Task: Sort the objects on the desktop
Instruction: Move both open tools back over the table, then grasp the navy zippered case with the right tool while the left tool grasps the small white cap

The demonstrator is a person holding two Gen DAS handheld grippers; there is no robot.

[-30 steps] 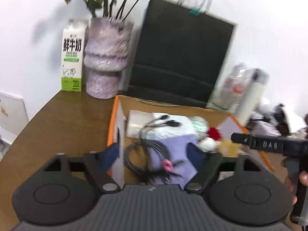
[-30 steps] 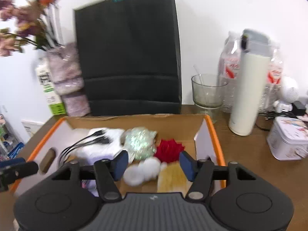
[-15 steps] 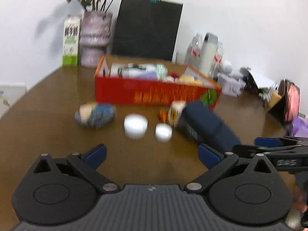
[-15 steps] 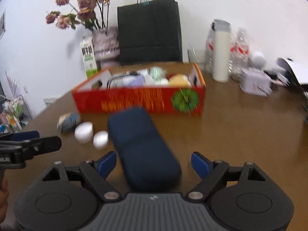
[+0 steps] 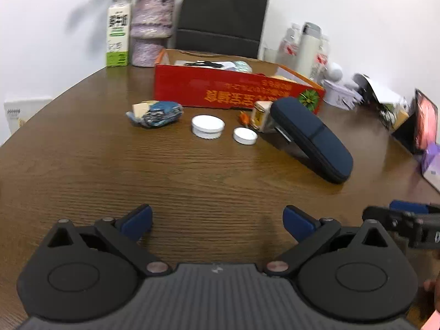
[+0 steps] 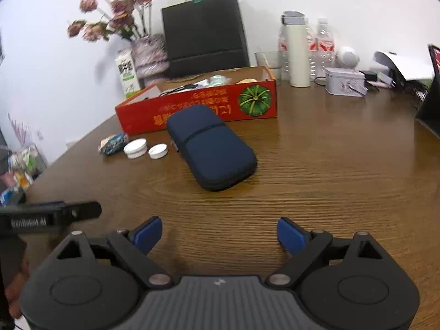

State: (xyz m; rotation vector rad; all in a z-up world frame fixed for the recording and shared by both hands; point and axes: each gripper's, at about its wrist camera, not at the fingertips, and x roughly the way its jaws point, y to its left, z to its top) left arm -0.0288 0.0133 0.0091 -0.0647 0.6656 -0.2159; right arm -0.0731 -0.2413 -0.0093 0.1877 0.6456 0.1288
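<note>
A red cardboard box (image 5: 236, 93) (image 6: 198, 107) holding cables and small items stands mid-table. In front of it lie a dark blue zip case (image 5: 310, 137) (image 6: 210, 147), two white lids (image 5: 207, 126) (image 5: 245, 135) (image 6: 135, 148), a blue snack packet (image 5: 155, 113) (image 6: 112, 143) and a small yellow box (image 5: 260, 111). My left gripper (image 5: 217, 218) hangs open over bare wood, well short of these. My right gripper (image 6: 219, 229) has jaws still opening, nothing between them, with the case ahead of it. Each gripper shows at the edge of the other's view.
A milk carton (image 5: 118, 35), flower vase (image 5: 151, 30) and black paper bag (image 5: 222, 13) stand behind the box. A white flask (image 6: 296, 52), bottles, a tin (image 6: 345, 81) and a screen (image 5: 426, 121) crowd the right side. Bare wooden table (image 5: 192, 181) lies near the grippers.
Both grippers pulled back from over the red box to the near part of the table and sank lower. Both sets of jaws spread wider.
</note>
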